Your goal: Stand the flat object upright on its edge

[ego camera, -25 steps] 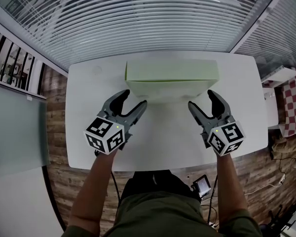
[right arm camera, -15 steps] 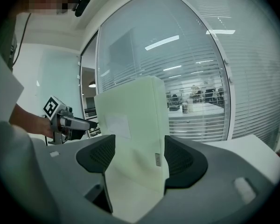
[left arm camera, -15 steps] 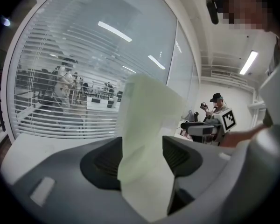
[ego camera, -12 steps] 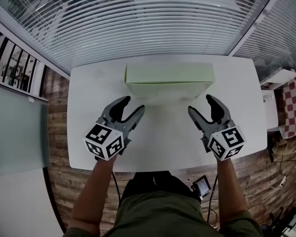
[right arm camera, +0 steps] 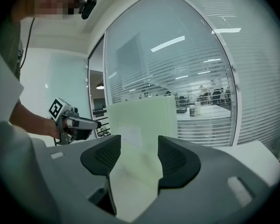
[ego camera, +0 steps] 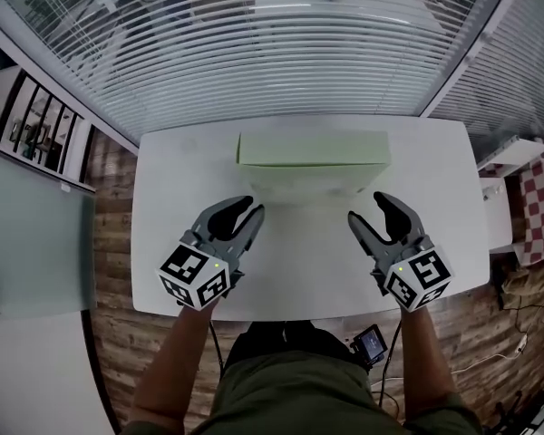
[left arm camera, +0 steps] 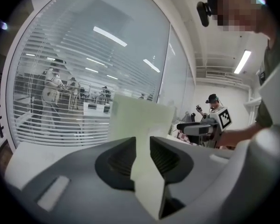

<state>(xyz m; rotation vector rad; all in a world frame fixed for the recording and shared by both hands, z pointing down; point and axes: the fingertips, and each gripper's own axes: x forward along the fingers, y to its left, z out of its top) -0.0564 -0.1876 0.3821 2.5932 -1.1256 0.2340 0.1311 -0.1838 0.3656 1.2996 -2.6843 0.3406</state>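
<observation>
A pale green flat box [ego camera: 313, 149] stands upright on its long edge at the back middle of the white table [ego camera: 163, 243]. Neither gripper touches it. My left gripper [ego camera: 247, 212] hovers in front of the box's left end, its jaws closing to a narrow gap with nothing between them. My right gripper [ego camera: 370, 208] hovers in front of the right end, jaws wider and also closing on nothing. In the left gripper view the box [left arm camera: 137, 118] rises beyond the left gripper [left arm camera: 142, 146]. The right gripper view shows the box [right arm camera: 140, 118] ahead of the right gripper [right arm camera: 139, 148].
A glass wall with horizontal blinds [ego camera: 272, 53] runs just behind the table's far edge. Wooden floor [ego camera: 109, 243] lies to the left and right. A small screen device [ego camera: 372, 341] sits below the near edge. A red checkered cloth [ego camera: 537, 202] is at the far right.
Both grippers have drawn back from the box toward the near edge. The left jaws have narrowed a lot and the right jaws a little. The box now looks more upright.
</observation>
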